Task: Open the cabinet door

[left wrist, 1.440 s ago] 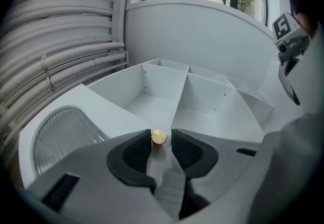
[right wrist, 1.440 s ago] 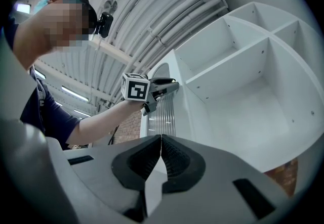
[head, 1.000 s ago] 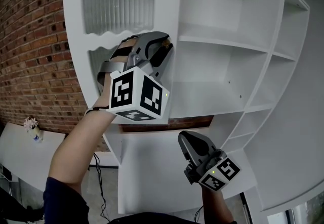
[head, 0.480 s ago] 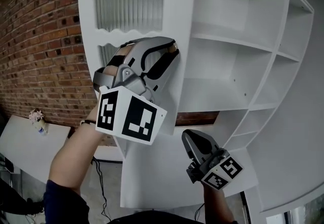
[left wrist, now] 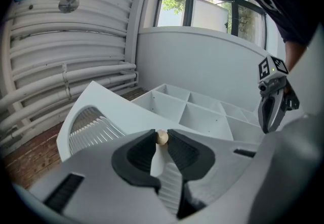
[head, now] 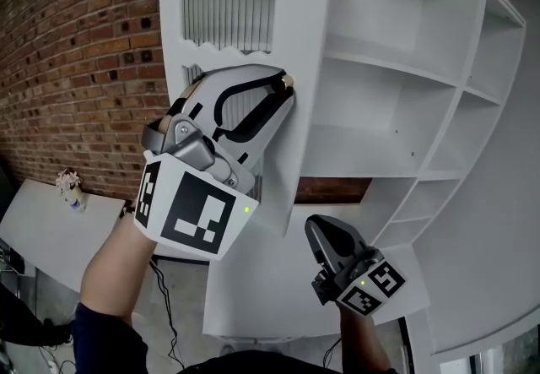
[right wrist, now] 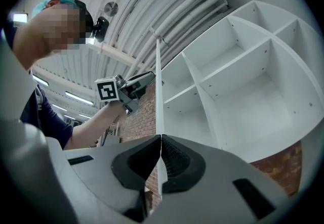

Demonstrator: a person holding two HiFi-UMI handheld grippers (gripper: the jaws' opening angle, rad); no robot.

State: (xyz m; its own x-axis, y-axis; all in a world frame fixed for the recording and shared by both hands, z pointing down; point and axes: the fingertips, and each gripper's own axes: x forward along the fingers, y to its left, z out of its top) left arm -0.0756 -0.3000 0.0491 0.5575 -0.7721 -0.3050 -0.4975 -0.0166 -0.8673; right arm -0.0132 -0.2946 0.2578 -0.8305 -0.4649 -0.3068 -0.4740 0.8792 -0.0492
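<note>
Against a brick wall [head: 76, 68], white cabinet [head: 396, 94]; left tool [head: 283, 89] just tightening on its door knob [left wrist: 161, 137], right tool [right wrist: 161, 138] closed.

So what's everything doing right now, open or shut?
Cabinet door: swung open.
Knob: pinched between the left jaws.
Left gripper: jaws have just been closing, gripping the knob.
Right gripper: jaws together, holding nothing.
Shelves: uncovered, bare.

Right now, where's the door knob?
Left gripper view, centre: the knob sits between the left gripper's jaws, which have just been closing on it, at the door's edge beside the shelves.
</note>
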